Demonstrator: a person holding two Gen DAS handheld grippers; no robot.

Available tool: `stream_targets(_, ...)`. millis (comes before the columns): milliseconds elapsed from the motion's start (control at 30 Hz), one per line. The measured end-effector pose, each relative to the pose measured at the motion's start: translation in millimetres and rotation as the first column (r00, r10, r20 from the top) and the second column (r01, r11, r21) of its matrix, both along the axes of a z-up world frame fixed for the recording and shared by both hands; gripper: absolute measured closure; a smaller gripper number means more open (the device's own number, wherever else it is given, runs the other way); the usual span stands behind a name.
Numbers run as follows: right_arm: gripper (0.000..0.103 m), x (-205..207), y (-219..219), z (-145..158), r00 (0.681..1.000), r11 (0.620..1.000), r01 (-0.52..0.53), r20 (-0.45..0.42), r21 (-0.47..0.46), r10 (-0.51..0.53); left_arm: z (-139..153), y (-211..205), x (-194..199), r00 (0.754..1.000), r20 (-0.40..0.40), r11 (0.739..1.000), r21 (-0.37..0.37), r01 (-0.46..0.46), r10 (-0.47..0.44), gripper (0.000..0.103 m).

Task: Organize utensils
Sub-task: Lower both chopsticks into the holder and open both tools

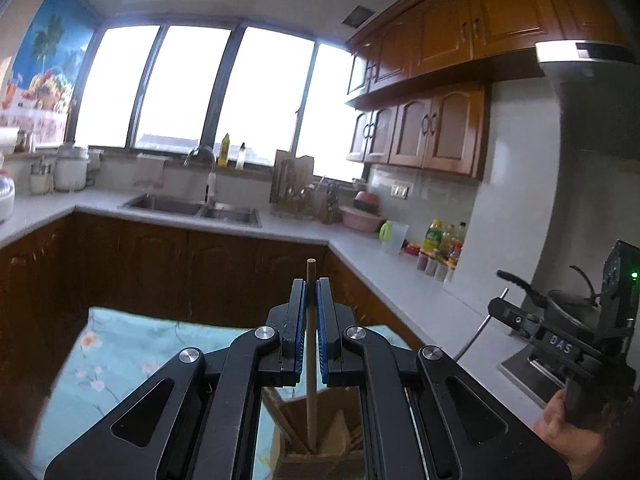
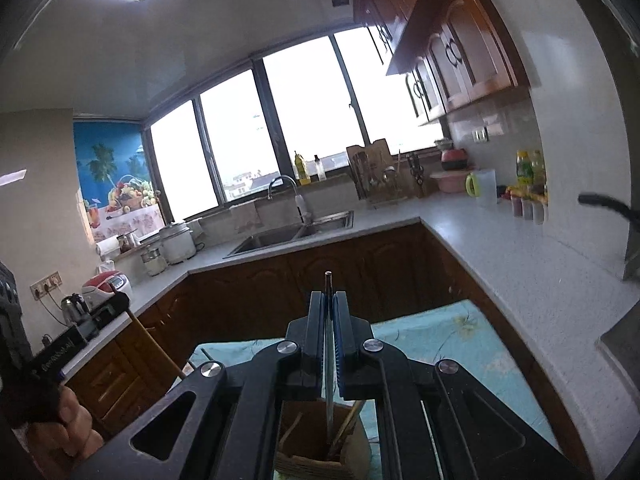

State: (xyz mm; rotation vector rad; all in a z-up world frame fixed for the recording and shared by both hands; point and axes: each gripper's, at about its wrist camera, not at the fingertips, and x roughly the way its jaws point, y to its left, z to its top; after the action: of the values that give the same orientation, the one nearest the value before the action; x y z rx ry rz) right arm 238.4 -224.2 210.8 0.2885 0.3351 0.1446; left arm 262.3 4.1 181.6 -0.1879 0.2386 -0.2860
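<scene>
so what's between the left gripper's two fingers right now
A thin wooden stick stands upright between the left gripper fingers, its lower end down in the wooden utensil holder. The left wrist view shows it.

Bench [image 2: 440, 344] w/ teal floral cloth [image 1: 120, 360] over top. Wooden utensil box [image 2: 316, 440] stands on cloth, near edge closest to cams, sticks upright inside. Cloth reaches bench's far edge, near the brown cabinets.
</scene>
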Motion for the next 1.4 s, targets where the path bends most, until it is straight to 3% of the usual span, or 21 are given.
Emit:
stream_targets(133, 0.099, 5.9, -1.1, -20.1, 0.999, 1.000, 0.000, -0.032, 0.015, 0.000, -31.2, 2.2, 8.3, 0.998, -0.058, 1.000, -0.017, -0.020, 0.019, 0.099)
stream_targets(467, 0.099, 16.0, 4.5, -64.0, 0.991, 0.999, -0.017, -0.135, 0.036, 0.022, -75.6, -0.4, 14.4, 0.987, -0.157, 1.000, -0.013, -0.021, 0.018, 0.098)
stream_targets(667, 0.098, 21.2, 4.8, -82.3, 0.984, 0.999, -0.010, -0.178, 0.042, 0.017, -83.6, 3.4, 15.0, 0.987, -0.160, 1.000, -0.011, -0.022, 0.020, 0.098)
stream_targets(1167, 0.098, 22.9, 4.0, -82.6, 0.980, 0.998, -0.007, -0.196, 0.055, 0.017, -83.4, 5.2, 20.8, 0.981, -0.191, 1.000, -0.009, -0.022, 0.020, 0.097)
stream_targets(1333, 0.093, 24.8, 2.4, -83.9, 0.978, 0.998, -0.008, -0.210, 0.068, 0.022, -82.7, 5.0, 21.1, 0.978, -0.209, 1.000, -0.004, -0.025, 0.024, 0.094)
stream_targets(1400, 0.082, 23.4, -0.8, -84.1, 0.977, 0.997, 0.000, -0.212, 0.078, 0.016, -82.2, 6.8, 19.4, 0.977, -0.211, 1.000, -0.011, -0.028, 0.025, 0.086)
